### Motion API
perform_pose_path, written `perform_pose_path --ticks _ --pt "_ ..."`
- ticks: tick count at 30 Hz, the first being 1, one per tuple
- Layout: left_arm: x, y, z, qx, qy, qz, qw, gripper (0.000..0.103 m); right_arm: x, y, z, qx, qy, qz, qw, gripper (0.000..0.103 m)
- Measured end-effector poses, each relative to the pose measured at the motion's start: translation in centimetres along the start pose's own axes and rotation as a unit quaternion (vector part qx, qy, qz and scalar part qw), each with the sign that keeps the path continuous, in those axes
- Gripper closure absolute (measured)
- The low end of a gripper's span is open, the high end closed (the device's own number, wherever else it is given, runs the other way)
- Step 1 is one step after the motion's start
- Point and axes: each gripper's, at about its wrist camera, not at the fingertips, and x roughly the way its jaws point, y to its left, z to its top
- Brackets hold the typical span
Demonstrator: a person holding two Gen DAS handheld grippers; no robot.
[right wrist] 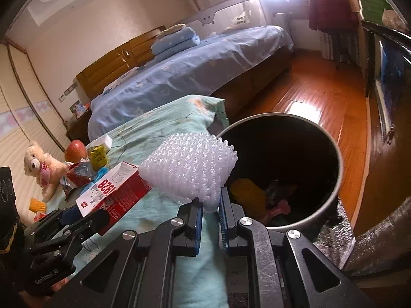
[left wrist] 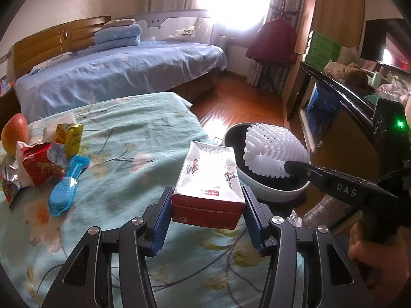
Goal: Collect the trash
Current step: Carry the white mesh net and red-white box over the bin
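White foam net (right wrist: 191, 165) is pinched at its lower end between the right gripper (right wrist: 210, 211)'s pressed-together jaws, beside the bin (right wrist: 331, 195)'s left rim. The left gripper (left wrist: 206, 205) clamps a carton (left wrist: 209, 179) across its red end, near the bin's near-left edge. To drop well, I'd carry each piece fully over the dark opening before letting go; the net is light and may cling. The bin sits just off the table's right edge, with open floor beyond. More wrappers (left wrist: 42, 160) wait far left.
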Motion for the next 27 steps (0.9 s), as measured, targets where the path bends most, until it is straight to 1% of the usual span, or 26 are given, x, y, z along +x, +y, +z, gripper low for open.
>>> perform_pose_path --ticks 12,20,27 --pt "1.2 -2.0 0.5 0.011 0.005 -0.011 0.9999 0.052 -0.7 -2.4 -0.5 0.011 -0.002 -0.024 1.0 0.091" --pt "2.7 -3.1 1.3 0.018 0.007 -0.018 0.9997 0.052 -0.6 -3.8 -0.1 0.02 0.0 -0.041 0.999 0.091" --pt "4.5 -3.8 2.1 0.022 0.012 -0.017 0.9995 0.052 0.1 -4.8 0.3 0.022 0.006 -0.053 0.998 0.091"
